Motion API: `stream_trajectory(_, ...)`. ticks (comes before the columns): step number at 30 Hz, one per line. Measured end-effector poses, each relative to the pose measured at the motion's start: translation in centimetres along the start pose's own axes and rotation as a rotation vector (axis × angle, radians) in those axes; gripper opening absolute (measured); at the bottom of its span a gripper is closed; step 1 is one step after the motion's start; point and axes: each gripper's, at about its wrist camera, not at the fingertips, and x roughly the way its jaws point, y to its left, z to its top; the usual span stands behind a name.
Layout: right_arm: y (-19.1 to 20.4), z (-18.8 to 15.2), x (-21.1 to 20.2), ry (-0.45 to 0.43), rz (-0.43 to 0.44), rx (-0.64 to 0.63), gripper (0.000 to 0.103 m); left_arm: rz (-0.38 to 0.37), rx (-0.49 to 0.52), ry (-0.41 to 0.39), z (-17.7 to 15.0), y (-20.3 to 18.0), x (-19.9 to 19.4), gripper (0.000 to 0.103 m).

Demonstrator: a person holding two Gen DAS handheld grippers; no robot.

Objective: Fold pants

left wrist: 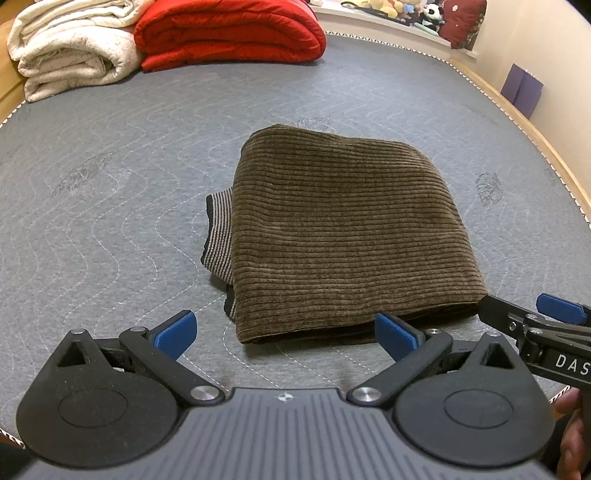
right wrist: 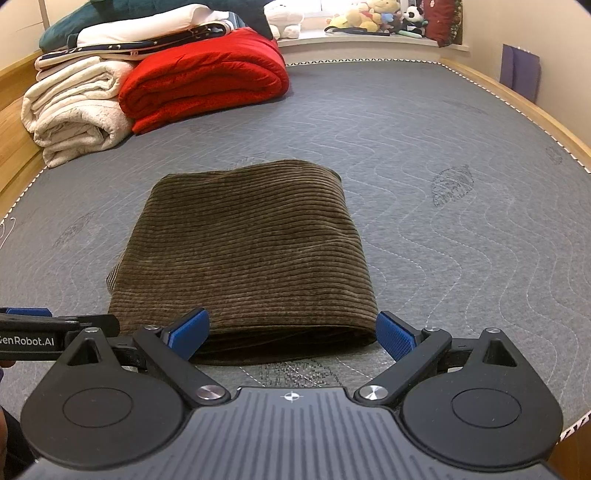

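Note:
The brown corduroy pants (left wrist: 343, 236) lie folded into a thick rectangle on the grey quilted mattress (left wrist: 110, 206). A striped waistband edge (left wrist: 218, 236) sticks out at their left side. My left gripper (left wrist: 284, 336) is open and empty just in front of the fold's near edge. In the right wrist view the pants (right wrist: 251, 251) lie straight ahead, and my right gripper (right wrist: 291, 334) is open with its blue pads on either side of the near edge. The right gripper also shows at the right edge of the left wrist view (left wrist: 539, 314).
A rolled cream blanket (right wrist: 74, 114) and a folded red quilt (right wrist: 207, 77) lie at the far left of the mattress, with more bedding stacked on top. Plush toys (right wrist: 380, 16) sit on a back ledge. A wooden bed frame (right wrist: 517, 103) runs along the right.

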Motion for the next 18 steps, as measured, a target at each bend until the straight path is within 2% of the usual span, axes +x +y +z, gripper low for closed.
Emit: stream_trajectory(18, 0.16, 0.01, 0.01, 0.000, -0.001, 0.001, 0.097, -0.015, -0.003, -0.003, -0.09, -0.03, -0.12, 0.103)
